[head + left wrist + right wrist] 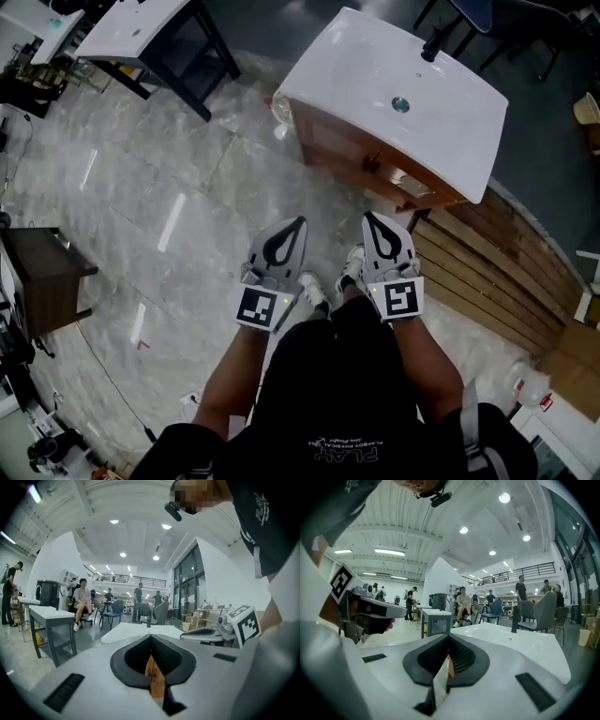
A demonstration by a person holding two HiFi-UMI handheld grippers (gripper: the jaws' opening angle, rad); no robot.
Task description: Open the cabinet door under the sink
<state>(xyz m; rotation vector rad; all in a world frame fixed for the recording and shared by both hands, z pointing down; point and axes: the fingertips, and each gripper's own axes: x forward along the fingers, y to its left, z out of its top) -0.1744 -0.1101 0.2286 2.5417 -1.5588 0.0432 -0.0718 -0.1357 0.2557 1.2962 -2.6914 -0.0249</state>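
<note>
The sink vanity stands ahead of me at the upper right, with a white basin top (412, 108), a black faucet (431, 44) and a wooden cabinet front (342, 150) with dark handles (372, 161). My left gripper (298, 222) and right gripper (368, 217) are held side by side above my feet. Both point at the cabinet and stay short of it. Each has its jaws together with nothing held. In the left gripper view the left gripper (151, 636) frames a sliver of the wooden cabinet (154, 674). Beyond the right gripper (449, 637) in its own view lie the basin top (511, 641) and the faucet (514, 618).
A white-topped table on dark legs (141, 33) stands at the far left, and a small dark side table (42, 272) is at the left edge. Wooden slats (487, 272) lie on the floor to the right of the vanity. Several people sit and stand far off.
</note>
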